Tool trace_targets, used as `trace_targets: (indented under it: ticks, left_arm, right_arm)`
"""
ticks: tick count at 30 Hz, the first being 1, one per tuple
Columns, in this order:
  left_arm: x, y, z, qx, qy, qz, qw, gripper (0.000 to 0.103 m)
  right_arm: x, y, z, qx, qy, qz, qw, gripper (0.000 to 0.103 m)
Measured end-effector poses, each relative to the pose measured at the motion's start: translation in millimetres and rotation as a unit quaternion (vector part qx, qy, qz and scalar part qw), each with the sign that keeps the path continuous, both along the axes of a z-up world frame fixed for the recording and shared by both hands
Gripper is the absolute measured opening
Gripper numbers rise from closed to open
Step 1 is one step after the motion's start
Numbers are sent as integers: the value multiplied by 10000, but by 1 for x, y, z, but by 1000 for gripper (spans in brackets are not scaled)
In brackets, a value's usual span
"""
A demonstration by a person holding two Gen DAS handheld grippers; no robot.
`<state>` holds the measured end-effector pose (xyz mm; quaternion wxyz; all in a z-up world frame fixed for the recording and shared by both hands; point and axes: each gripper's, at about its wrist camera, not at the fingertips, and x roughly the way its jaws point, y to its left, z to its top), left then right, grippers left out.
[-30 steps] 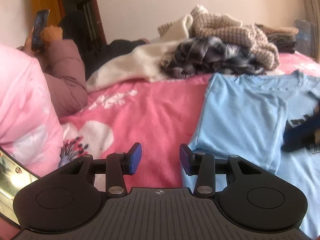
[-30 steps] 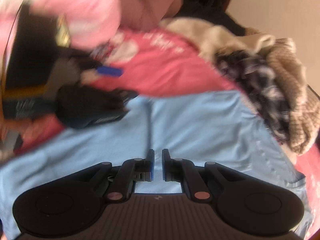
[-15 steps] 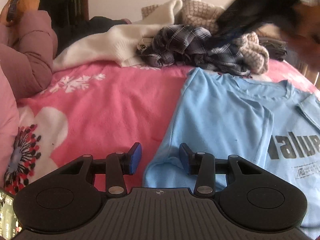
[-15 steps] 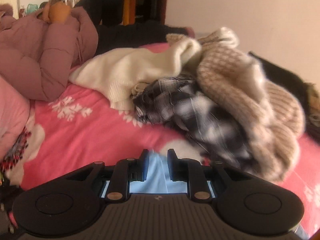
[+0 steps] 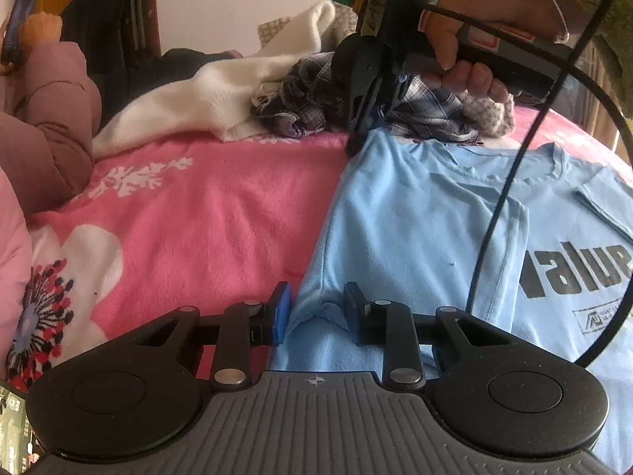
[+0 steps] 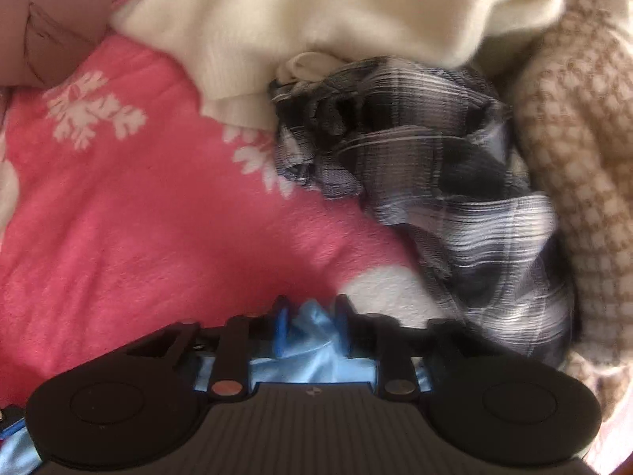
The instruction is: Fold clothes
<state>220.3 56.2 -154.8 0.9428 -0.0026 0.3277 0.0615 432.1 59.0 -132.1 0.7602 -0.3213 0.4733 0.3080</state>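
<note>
Gripping one blue T-shirt [image 5: 415,213], two grippers, three heaped garments [image 6: 415,150]

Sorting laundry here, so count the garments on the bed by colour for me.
Light blue: 1, the t-shirt
Cream: 1, the knit sweater
Dark plaid: 1, the shirt
Beige checked: 1, the knit
Total: 4

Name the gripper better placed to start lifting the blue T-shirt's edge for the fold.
Probably right. The right gripper already pinches bunched cloth at the light blue T-shirt's far corner. The left gripper straddles the near corner, jaws closing, pads not yet pressing.
</note>
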Motion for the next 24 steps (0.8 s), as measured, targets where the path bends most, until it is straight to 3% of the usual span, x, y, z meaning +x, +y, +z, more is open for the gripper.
trace_targets:
  ticks: [4,9,10,11,12,13,15,16,19,24]
  left_arm:
    - [0,1,0,-10,4,-9,10000,28]
    - [-1,0,-1,39,-4,-12,10000,28]
    - [-1,-1,-1,50,-5,-8,10000,28]
    - [-1,-1,-1,58,-4,-2,10000,28]
    - [-1,-1,-1,52,0,12,10000,28]
    - [-1,-1,-1,44,5,26,10000,28]
    - [-1,0,-1,38,12,38,10000,28]
    - [-1,0,-1,42,12,40,10000,28]
    - [-2,0,-1,55,12,47,10000,29]
    - [-2,1,-1,44,12,68,10000,30]
  right_arm:
    - [9,-13,12,96,-402,-669,9969,3]
    - [9,-17,23,375,-2,-694,9969,7]
    - [8,-15,23,384,64,-683,9969,15]
    - [6,-12,22,336,90,-666,9972,34]
    - [4,-8,19,260,93,-636,9976,41]
    - [2,-4,16,180,82,-592,9980,41]
    - [-2,2,5,8,133,-505,9986,25]
    - [-2,4,-1,-54,178,-519,9985,7]
    - [-2,7,-8,13,154,-692,9975,3]
    - [7,-2,-1,614,-41,-1347,9890,3]
